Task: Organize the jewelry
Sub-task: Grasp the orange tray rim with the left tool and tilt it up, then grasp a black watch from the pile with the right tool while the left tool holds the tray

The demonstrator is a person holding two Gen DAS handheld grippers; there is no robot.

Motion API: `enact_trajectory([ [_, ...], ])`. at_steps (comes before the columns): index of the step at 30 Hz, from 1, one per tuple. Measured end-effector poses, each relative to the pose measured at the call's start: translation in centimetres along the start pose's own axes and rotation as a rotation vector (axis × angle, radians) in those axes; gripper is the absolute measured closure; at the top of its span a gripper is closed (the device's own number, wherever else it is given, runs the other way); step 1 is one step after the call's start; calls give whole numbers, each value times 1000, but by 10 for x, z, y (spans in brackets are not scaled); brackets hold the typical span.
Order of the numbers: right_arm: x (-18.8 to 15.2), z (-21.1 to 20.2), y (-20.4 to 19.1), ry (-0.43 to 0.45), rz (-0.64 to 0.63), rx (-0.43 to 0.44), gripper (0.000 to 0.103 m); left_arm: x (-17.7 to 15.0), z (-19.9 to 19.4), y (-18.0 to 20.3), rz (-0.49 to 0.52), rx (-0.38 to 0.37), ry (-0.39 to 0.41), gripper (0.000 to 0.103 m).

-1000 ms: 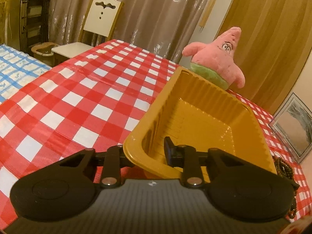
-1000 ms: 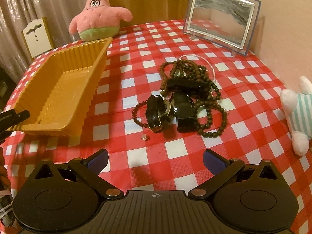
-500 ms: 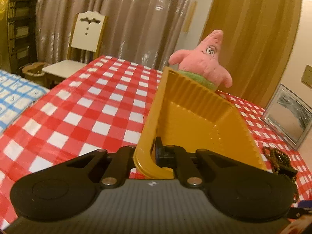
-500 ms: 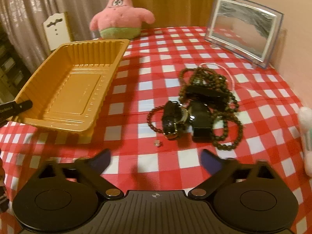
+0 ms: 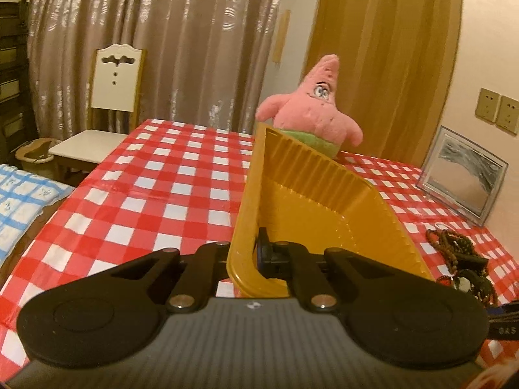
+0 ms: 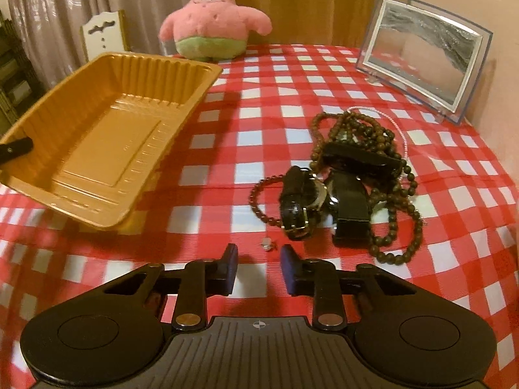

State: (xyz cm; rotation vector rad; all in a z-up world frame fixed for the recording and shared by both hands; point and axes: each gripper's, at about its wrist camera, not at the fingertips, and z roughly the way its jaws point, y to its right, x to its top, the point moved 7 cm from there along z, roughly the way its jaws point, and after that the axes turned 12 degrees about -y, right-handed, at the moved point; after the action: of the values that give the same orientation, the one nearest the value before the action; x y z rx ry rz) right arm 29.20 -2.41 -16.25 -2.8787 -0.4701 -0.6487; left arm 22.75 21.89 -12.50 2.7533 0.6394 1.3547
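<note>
A yellow plastic tray (image 6: 97, 136) hangs tilted above the red checked tablecloth, its near end lifted. My left gripper (image 5: 251, 253) is shut on the tray (image 5: 311, 201) at its near rim, one finger inside and one outside. A heap of jewelry lies on the cloth to the right: brown bead strings (image 6: 389, 201), a black-strapped watch (image 6: 296, 201) and black bands (image 6: 352, 204). A tiny silver earring (image 6: 267, 243) lies just beyond my right gripper (image 6: 259, 256), whose jaws are closing with nothing between the pads; the earring sits ahead of the gap.
A pink starfish plush (image 6: 212, 19) stands at the table's far edge. A clear picture frame (image 6: 421, 55) stands at the far right. A white chair (image 5: 110, 97) and curtains lie beyond the table. A blue checked cloth (image 5: 22, 204) lies at the left.
The left gripper shut on the tray rim, rolled and lifted it, tilting the tray. The right gripper sank toward the earring and its jaws narrowed from wide open.
</note>
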Motion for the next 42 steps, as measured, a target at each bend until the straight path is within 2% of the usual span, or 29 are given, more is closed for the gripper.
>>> enact_trajectory([
  [8,3,5,-3,32,-43,-40,80,3,1,-4,33,-23,-1,98],
  [11,3,7,-9,43,-76,-49,93,3,1,-5,36,-25,0,98],
  [15,3,8,-14,40,-91,-54,94,2,0,-5,43,-27,1,98],
  [20,11,-8,-19,62,-67,8,94,1,-4,-7,49,-32,-2,98],
  [26,38,-45,-55,140,-106,192,94,-1,-10,-7,56,-30,-3,98],
  [29,38,-43,-78,119,-168,251,94,-2,-11,-6,50,-27,-5,98],
  [33,33,-27,-97,60,-213,274,94,-3,-12,-7,45,-22,-6,98],
  [36,33,-21,-100,53,-224,283,93,-4,-13,-5,46,-19,-4,98],
  [37,34,-20,-101,48,-223,297,92,-4,-13,-5,45,-18,-4,98],
  [38,35,-20,-100,39,-212,309,87,-4,-14,-5,45,-17,-4,98],
  [39,37,-20,-98,41,-194,318,75,-4,-14,-5,45,-16,-4,98],
  [41,38,-27,-90,77,-158,320,62,-4,-14,-5,44,-14,-4,98],
  [42,38,-30,-86,90,-148,313,61,-4,-14,-5,44,-13,-5,98],
])
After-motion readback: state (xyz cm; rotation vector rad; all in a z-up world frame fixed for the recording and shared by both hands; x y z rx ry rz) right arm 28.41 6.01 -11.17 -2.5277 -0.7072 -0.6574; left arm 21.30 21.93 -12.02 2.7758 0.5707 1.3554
